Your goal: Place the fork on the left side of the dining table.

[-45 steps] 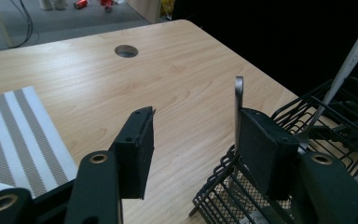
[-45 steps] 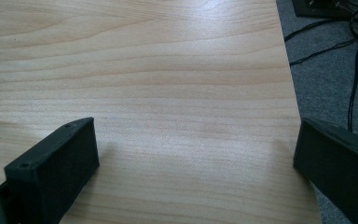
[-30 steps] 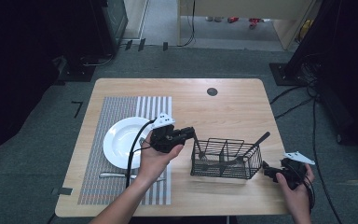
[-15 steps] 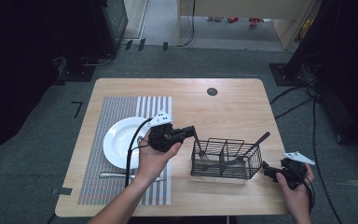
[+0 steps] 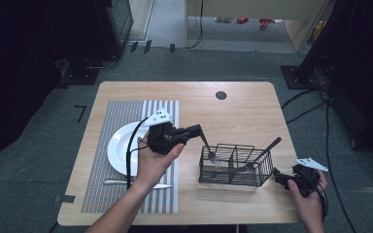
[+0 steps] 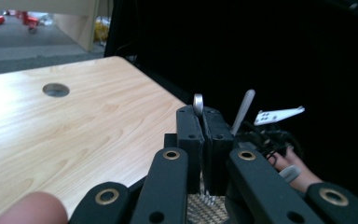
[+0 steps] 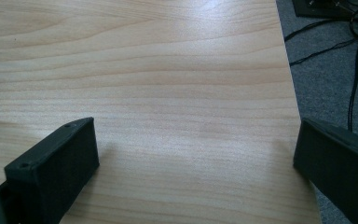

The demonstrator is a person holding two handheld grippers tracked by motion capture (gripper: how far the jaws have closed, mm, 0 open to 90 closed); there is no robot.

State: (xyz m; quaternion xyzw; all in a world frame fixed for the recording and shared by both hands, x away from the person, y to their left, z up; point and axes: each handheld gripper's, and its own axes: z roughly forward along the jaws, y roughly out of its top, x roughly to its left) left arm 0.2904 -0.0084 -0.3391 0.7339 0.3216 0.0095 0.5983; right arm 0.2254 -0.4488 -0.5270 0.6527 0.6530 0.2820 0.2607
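Left gripper [image 5: 200, 131] has its fingers [image 6: 189, 140] clenched on a fork's [image 5: 208, 146] handle, tines hanging below and just ahead of the fingers, still inside the wire basket's [image 5: 233, 178] left compartment; long axis steep, so a clean exit looks to be straight up. Right gripper [image 5: 279, 177] waits beside the basket's far end, fingers [image 7: 51, 168] spread wide over bare surface [image 7: 168, 93], holding nothing

The high view looks forward and down from above the near edge of the table [image 5: 243, 111], taking in its whole top and the floor beyond. The left gripper view sits close behind the left gripper [image 6: 201, 140], looking level across the table toward its far right corner, and shares the round hole [image 6: 56, 89] with the high view. The right gripper view looks steeply down, very near the wood at the table's right edge.
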